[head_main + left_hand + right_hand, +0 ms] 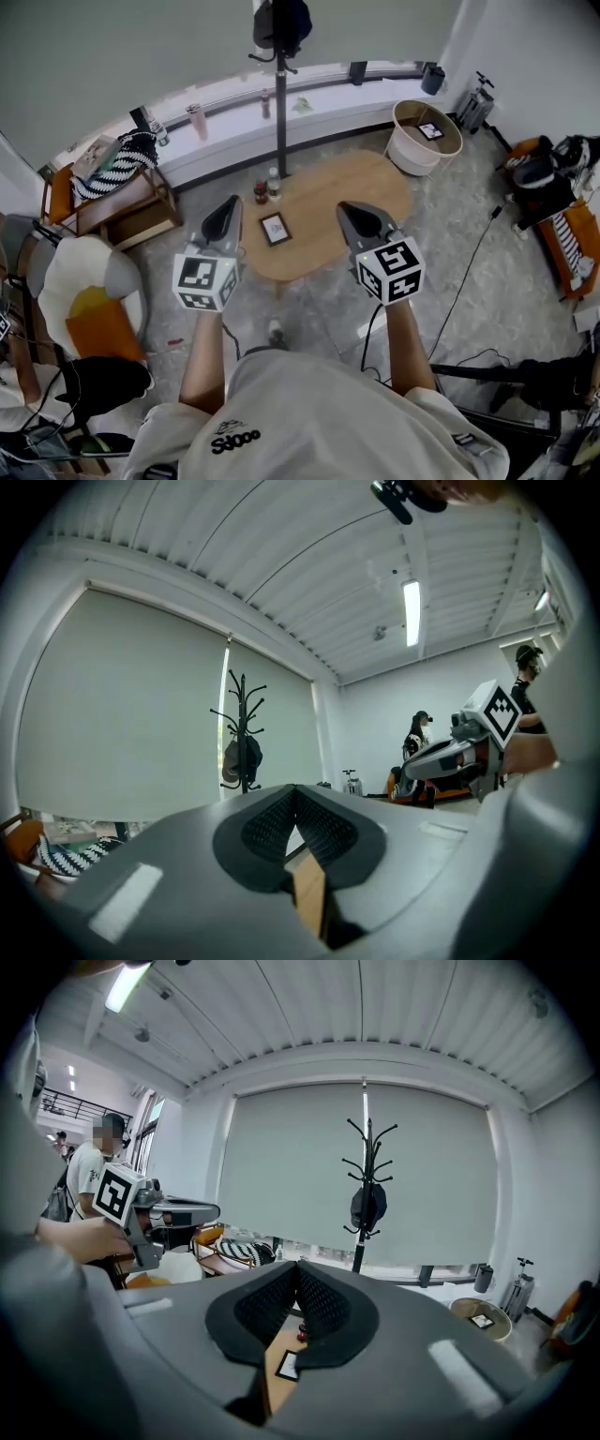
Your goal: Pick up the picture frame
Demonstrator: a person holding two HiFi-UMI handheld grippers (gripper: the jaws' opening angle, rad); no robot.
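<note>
The picture frame (275,228), small and dark with a white mat, lies flat near the left edge of the round wooden table (334,188). It also shows below the right jaws as a small picture frame (287,1365). My left gripper (232,202) and right gripper (347,208) are held side by side above the table's near edge, the frame between them and further down. Both are shut and empty: the left gripper (296,790) and the right gripper (298,1267) each show pads meeting at the tip. Each gripper is level with the other, apart from the frame.
Two small bottles (266,188) stand on the table behind the frame. A black coat stand (279,94) rises beyond it. A white round basket (427,137) holding another frame sits at the back right. A chair (89,291) stands at the left, and cables (469,281) cross the floor.
</note>
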